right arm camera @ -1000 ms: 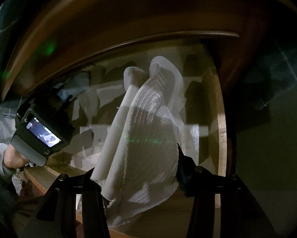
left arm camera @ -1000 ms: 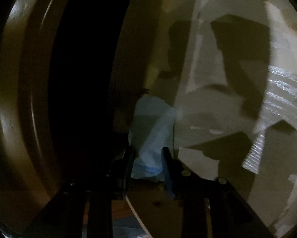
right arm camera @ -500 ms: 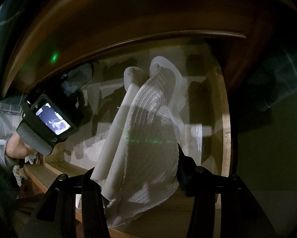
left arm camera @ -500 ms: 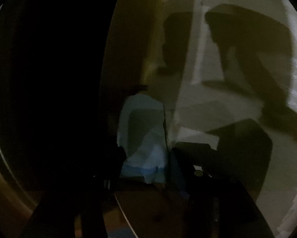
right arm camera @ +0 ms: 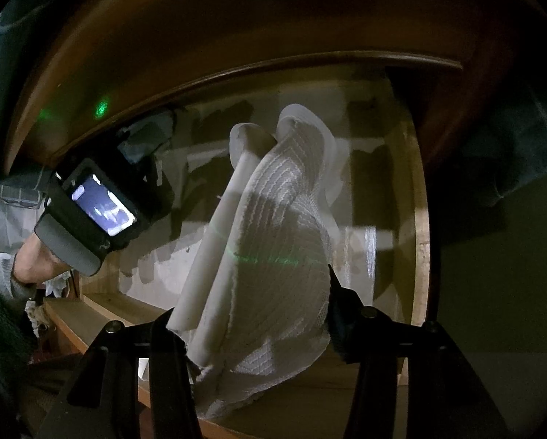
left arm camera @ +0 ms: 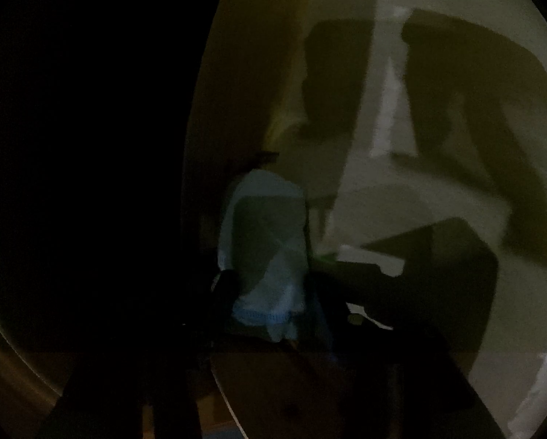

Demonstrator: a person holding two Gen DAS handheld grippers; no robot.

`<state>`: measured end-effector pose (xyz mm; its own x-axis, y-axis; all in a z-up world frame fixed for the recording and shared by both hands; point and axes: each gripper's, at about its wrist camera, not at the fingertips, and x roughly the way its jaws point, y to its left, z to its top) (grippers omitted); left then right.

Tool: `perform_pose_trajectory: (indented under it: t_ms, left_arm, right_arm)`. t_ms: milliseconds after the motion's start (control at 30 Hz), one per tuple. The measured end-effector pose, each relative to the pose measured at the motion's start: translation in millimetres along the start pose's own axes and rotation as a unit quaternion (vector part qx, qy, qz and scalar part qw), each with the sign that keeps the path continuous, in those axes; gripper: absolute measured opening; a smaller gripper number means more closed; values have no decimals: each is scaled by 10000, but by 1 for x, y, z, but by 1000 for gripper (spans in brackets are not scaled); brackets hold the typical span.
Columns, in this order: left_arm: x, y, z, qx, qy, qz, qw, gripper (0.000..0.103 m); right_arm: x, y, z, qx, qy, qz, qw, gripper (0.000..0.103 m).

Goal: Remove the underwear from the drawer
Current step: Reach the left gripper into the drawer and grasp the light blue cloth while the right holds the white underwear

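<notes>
Both wrist views look closely into one drawer.

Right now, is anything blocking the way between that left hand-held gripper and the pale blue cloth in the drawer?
Nothing visible does. The pale blue cloth already sits between the closing jaws of the left hand-held gripper, near the drawer corner. The view is dark, so small obstacles could be missed.

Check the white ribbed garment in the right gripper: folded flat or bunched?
Bunched. The white garment is gathered between the right gripper fingers, standing up in rolled folds over the open drawer, its lower edge hanging loose.
</notes>
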<state>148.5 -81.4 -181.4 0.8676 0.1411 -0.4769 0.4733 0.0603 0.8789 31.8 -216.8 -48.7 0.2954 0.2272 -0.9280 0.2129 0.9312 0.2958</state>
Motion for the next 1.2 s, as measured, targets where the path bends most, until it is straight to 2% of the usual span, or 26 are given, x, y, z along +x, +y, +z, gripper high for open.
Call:
perform_pose_trajectory:
  t_ms: [133,267,433,667,833,900,1200]
  left_arm:
    - [-5,-5,3,119,-13,147,9998,25]
    - [-14,-15,4,198,-54,62,9998,24]
    - [-31,-15,6,208,-87,-286,9993,23]
    - [-53,-2,3,-127,-55,-843,9963,23]
    - [-70,6,-4,-204,-31,-996,9948,23]
    - [-60,14,-17,-241,-22,-1064,9940,23]
    - [-86,40,-23,-802,-109,-1731,9816,23]
  right_arm:
    - [2,0,1,-22,4,5,10000,47]
    - [3,-3,-1,-7,2,18,10000,47]
    - [4,-3,0,-14,-1,6,10000,47]
    - [4,-2,0,-25,6,-16,10000,47]
    - [4,-3,0,-28,11,-36,10000,47]
    - [6,-2,1,-46,25,-71,10000,47]
    - [9,-1,2,-125,16,-156,9998,47]
